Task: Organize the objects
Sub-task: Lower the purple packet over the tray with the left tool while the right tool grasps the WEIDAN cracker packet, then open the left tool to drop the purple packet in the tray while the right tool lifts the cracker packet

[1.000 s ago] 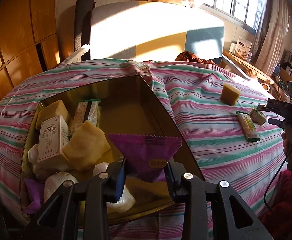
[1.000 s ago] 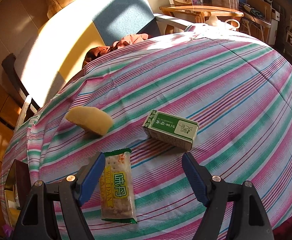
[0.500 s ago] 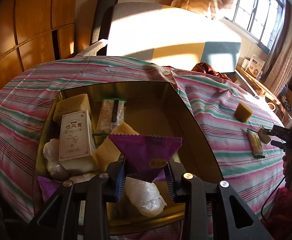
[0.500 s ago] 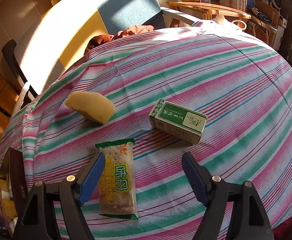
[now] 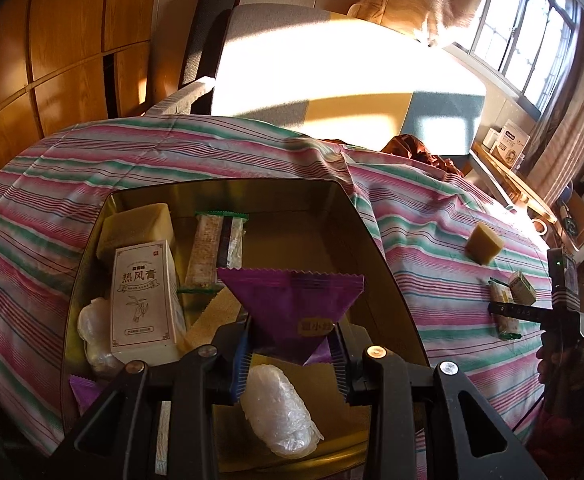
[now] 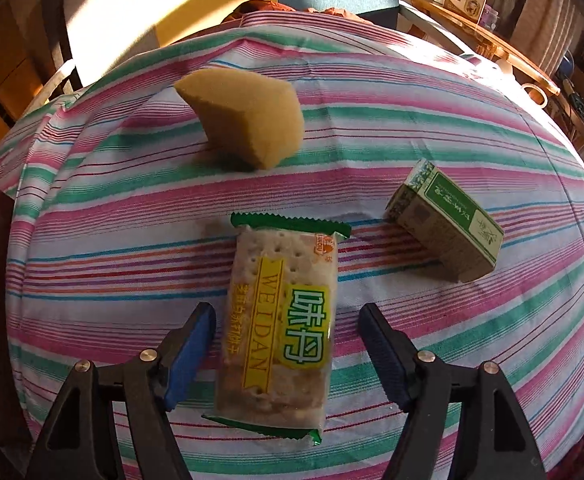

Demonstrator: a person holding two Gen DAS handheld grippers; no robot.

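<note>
1. Between the right gripper's [image 6: 287, 336] closing jaws, untouched: cracker packet [image 6: 279, 320] on striped worktop [image 6: 111, 264], long axis along the fingers.
2. Left gripper [image 5: 289, 354] clamps purple sachet [image 5: 292, 304] over tin [image 5: 376, 248].

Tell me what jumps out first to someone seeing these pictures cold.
The purple snack packet pinched in the left gripper stands out, held over the gold tin already crowded with boxes, sponges and wrapped items. On the striped tablecloth, the right gripper has its jaws closing around the Weidan cracker pack, pads not yet touching. A yellow sponge wedge lies beyond it and a green box to its right.
</note>
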